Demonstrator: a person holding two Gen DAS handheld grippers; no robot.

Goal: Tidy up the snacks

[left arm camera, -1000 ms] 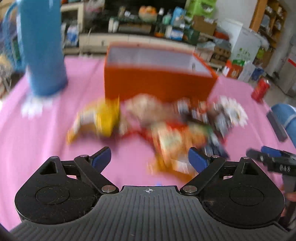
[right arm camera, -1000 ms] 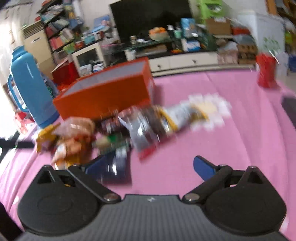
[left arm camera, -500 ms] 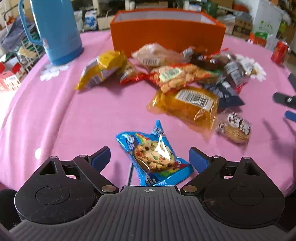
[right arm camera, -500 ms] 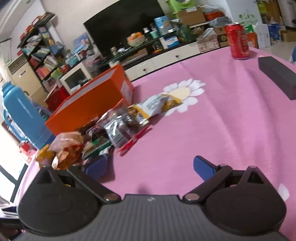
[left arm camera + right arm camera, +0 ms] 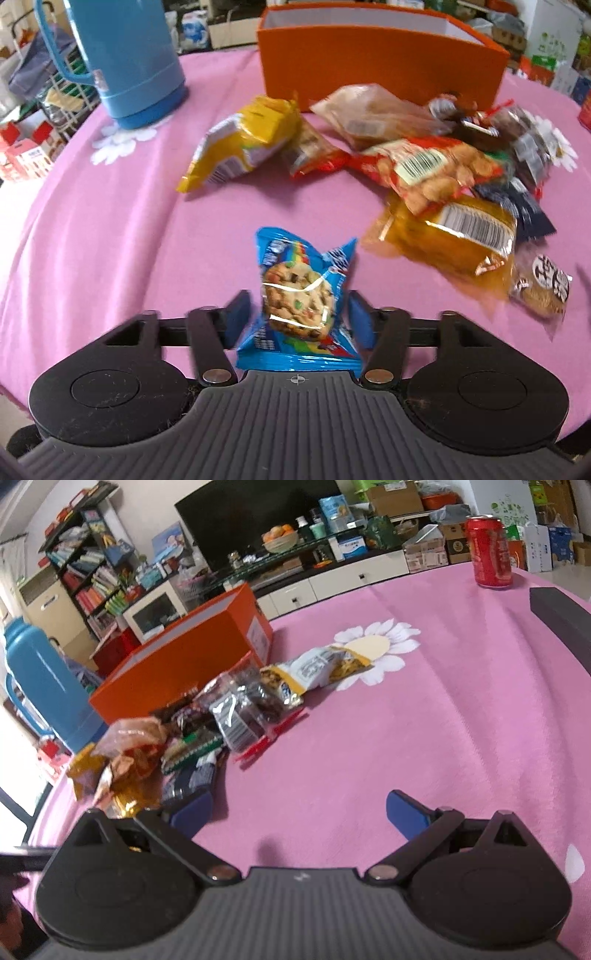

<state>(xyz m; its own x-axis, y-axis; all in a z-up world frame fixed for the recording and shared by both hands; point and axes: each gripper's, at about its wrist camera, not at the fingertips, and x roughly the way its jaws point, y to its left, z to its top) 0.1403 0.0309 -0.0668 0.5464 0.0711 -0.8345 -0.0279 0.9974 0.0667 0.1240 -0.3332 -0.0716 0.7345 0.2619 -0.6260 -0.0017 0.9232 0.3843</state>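
Left claw point(image 5: 297, 317) at near desk edge, jaws just closing around blue cookie packet point(image 5: 299, 295), pads beside wrapper, contact unclear. Right claw point(image 5: 299, 810) wide open, nothing between pads, over bare pink desk point(image 5: 424, 738). Snack pile point(image 5: 436, 173) mid-desk. Orange box point(image 5: 380, 62) behind pile. Blue flask point(image 5: 125, 55) at far left edge. Red can point(image 5: 489, 555) at far right edge.

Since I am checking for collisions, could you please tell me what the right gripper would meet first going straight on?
Probably only the pink tablecloth: the open right gripper has bare cloth ahead, though depth is unclear.
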